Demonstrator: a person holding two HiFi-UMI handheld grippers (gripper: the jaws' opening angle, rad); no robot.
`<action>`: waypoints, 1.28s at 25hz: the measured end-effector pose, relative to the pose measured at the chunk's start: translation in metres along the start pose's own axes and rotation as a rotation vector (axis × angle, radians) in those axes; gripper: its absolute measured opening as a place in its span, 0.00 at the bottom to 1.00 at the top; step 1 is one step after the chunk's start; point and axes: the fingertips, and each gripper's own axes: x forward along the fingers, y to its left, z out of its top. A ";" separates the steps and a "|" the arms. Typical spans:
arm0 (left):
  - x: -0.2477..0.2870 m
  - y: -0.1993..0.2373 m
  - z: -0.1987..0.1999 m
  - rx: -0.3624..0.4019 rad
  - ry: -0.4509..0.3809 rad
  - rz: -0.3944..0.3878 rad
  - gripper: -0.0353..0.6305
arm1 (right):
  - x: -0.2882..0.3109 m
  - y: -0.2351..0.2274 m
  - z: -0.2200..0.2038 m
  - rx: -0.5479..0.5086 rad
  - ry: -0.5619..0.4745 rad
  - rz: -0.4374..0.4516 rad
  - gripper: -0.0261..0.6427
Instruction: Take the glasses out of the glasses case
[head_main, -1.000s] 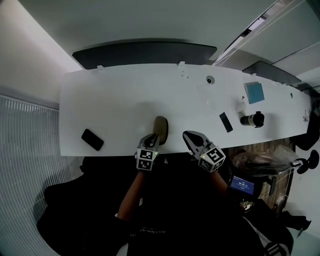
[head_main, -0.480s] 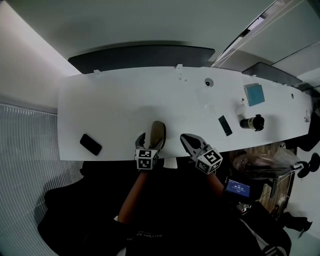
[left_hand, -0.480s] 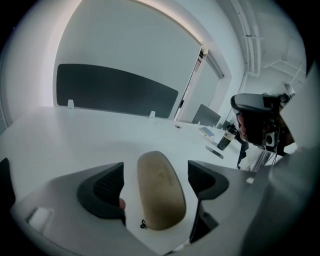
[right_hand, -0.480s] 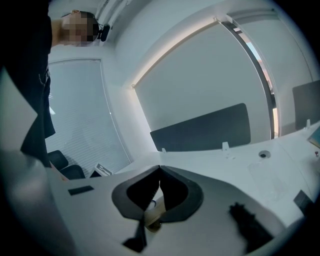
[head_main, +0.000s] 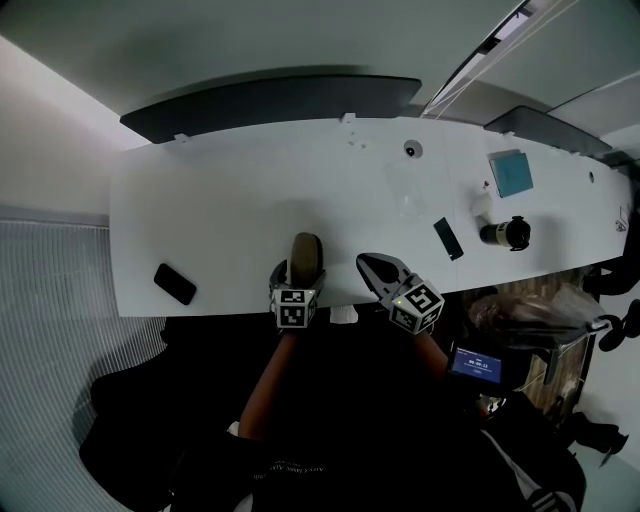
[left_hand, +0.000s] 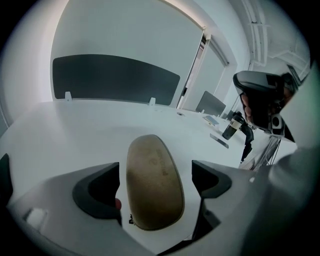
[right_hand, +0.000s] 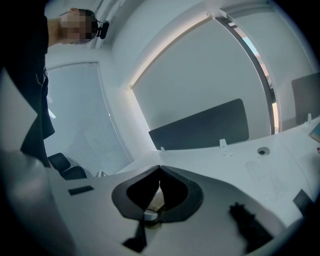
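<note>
**Pin the case before prying it**

The tan oval hard glasses case (head_main: 305, 252) lies closed at the white bench's (head_main: 220, 210) near edge, lower centre of the head view. My left tool (left_hand: 156, 172) has just been opening and straddles it, pads clear. I'd clamp its sides evenly, then bring over the pinched-together right tool (right_hand: 159, 186) to pry it open.

You have the glasses case (head_main: 305, 254) on the table (head_main: 230, 205), at your near edge. Well to its left, a phone (head_main: 174, 284) lies by that same edge. To the right lie a flat slab (head_main: 447, 238), then a bottle (head_main: 505, 233) on its side, with a pad (head_main: 510, 172) behind them.
</note>
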 end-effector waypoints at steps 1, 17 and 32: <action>0.001 -0.001 -0.003 0.001 0.008 0.009 0.72 | -0.002 -0.001 -0.001 0.007 0.001 0.002 0.05; 0.004 0.005 -0.020 -0.106 0.111 0.019 0.60 | 0.022 0.011 -0.072 0.061 0.117 0.103 0.05; -0.001 0.003 -0.018 -0.426 0.110 -0.149 0.58 | 0.083 0.009 -0.156 0.135 0.297 0.096 0.05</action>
